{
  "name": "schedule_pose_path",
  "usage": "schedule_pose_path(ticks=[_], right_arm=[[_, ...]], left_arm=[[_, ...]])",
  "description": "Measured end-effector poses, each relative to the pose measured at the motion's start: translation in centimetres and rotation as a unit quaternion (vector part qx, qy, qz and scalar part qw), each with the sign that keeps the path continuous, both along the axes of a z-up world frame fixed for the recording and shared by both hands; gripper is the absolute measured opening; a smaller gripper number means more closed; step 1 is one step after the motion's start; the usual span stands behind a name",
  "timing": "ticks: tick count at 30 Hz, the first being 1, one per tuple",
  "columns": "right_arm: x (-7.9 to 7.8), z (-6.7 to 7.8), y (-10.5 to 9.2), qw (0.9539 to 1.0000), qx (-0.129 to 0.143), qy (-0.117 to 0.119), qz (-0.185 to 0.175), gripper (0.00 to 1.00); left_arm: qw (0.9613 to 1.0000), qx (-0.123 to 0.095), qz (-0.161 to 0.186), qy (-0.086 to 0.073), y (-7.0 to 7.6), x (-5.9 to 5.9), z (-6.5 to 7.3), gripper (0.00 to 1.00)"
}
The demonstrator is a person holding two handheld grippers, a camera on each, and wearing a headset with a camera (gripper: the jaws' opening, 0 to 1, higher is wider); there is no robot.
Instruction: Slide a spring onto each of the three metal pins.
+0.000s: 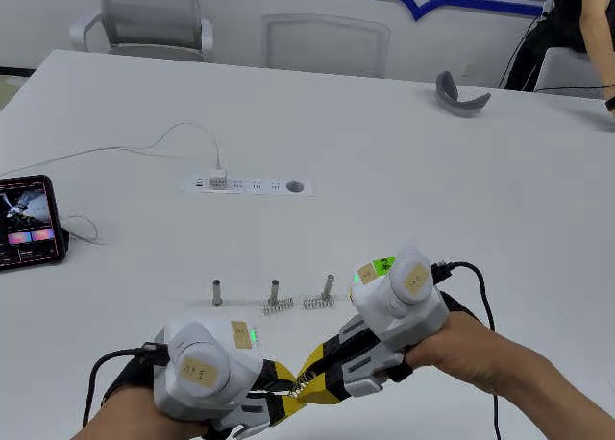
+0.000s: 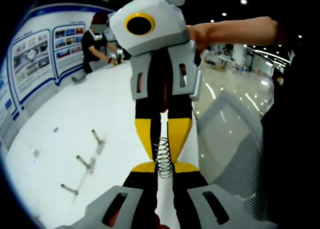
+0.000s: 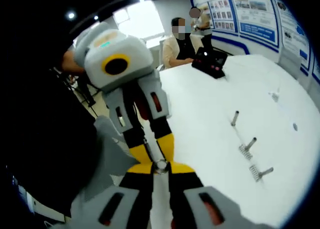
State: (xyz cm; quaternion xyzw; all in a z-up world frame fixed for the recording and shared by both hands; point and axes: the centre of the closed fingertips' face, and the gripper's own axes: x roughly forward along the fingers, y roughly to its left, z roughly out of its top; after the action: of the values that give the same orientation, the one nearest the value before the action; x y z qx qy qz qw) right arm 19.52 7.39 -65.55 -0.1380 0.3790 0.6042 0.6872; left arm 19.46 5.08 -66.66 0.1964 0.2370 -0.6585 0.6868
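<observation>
Left gripper (image 2: 165, 170) and right gripper (image 3: 161, 169) both clench one spring (image 2: 163, 156) between their tips.

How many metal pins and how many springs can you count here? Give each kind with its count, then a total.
Metal pins: 3 (left pin, middle pin, right pin, all upright)
Springs: 3 (spring by the middle pin, spring by the right pin, held spring between left gripper and right gripper)
Total: 6
</observation>
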Motion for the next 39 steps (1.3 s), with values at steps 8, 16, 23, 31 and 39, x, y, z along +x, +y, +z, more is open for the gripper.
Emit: schedule_pose_path(ticks=[8, 16, 23, 31, 39], right_arm=[[0.6, -0.1, -0.1, 0.9998, 0.007, -0.003, -0.02, 0.12], [0.7, -0.4, -0.3, 0.9994, 0.012, -0.003, -0.034, 0.12], [1.5, -0.6, -1.0, 0.9976, 0.024, -0.006, -0.065, 0.12], [2.4, -1.3, -1.9, 0.9972, 0.005, -0.021, -0.072, 0.12], [3.7, -1.8, -2.0, 0.9964, -0.004, -0.026, -0.08, 0.12]], left_arm=[[0.9994, -0.025, 0.023, 0.004, 0.1, 0.5, -0.1, 0.11], [0.9969, -0.038, 0.062, 0.032, 1.0, 1.0, -0.6, 0.18], [0.9921, -0.041, 0.109, 0.048, 2.6, 2.0, -1.3, 0.24], [0.9824, -0.052, 0.17, 0.058, 4.9, 3.7, -1.5, 0.28], [0.9714, -0.056, 0.223, 0.06, 7.6, 5.6, -1.6, 0.33]])
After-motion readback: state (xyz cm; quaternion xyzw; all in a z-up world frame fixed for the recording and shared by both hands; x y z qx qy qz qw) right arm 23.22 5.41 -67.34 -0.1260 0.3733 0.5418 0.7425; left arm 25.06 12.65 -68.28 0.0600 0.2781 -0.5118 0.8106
